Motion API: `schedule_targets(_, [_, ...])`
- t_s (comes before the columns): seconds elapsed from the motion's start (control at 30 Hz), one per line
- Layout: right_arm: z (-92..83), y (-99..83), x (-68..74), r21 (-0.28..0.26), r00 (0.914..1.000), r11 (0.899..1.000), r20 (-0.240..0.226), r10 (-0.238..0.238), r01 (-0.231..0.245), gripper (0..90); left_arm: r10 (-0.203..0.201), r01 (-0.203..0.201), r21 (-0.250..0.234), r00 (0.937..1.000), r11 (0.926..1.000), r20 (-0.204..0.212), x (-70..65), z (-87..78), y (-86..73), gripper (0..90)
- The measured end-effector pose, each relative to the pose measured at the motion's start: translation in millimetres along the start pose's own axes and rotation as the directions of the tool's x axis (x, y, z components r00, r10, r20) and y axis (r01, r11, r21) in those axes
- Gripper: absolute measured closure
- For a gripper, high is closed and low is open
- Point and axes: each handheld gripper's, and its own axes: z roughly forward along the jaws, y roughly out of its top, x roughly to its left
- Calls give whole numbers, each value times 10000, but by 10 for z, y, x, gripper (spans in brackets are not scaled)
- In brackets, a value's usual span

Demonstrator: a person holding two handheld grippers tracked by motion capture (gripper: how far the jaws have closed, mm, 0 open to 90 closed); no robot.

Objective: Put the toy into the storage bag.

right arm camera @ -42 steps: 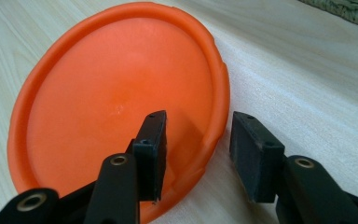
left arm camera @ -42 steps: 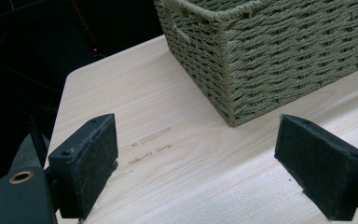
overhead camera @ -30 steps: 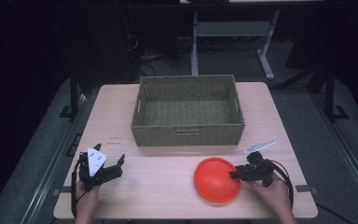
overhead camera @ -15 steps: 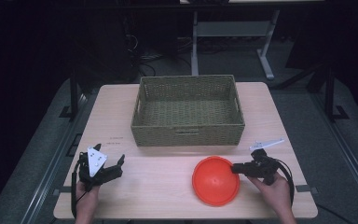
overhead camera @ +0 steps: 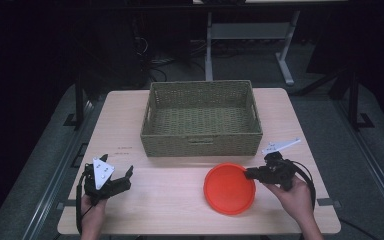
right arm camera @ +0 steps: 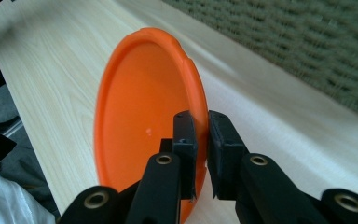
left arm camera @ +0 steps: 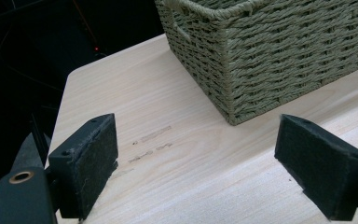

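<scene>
A light wooden table (overhead camera: 180,195) stands in a dark room, seen from above, with a woven basket (overhead camera: 202,120) at its far middle. The basket looks empty; nothing shows inside it. In front of the basket and to the right lies an orange plate (overhead camera: 229,188), well short of the basket's front wall. The right gripper (overhead camera: 250,174), held in a hand coming in from the lower right, is clamped on the plate's right rim; its jaws have just been closing, and the rim sits between them. In the right gripper view the two black jaws pinch the plate's (right arm camera: 144,116) edge, one pad inside and one outside, with the plate standing nearly on edge in that view and the basket's weave (right arm camera: 307,51) blurred beyond. So the grasp looks done, and the plate seems to be just starting to come up off the wood. The left gripper (overhead camera: 125,177) rests at the lower left of the table, far from the plate. In the left gripper view its jaws stand wide apart with nothing between them, pointed toward the basket's near corner (left arm camera: 270,56). What remains, by my judgement, is to lift the plate, carry it over the basket's front wall and set it down inside.
</scene>
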Motion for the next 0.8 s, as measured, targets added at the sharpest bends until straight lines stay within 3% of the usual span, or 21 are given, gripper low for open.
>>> schedule_targets(0.43, [-225,420,147,-77,9973,9973,106,-725,726,821,-17,17,-18,10000,10000,-3,-1,-5,0,127])
schedule_targets(0.8, [-335,817,216,-96,9941,9945,-258,-1050,1048,821,-19,19,-28,10000,10000,12,-1,4,5,127])
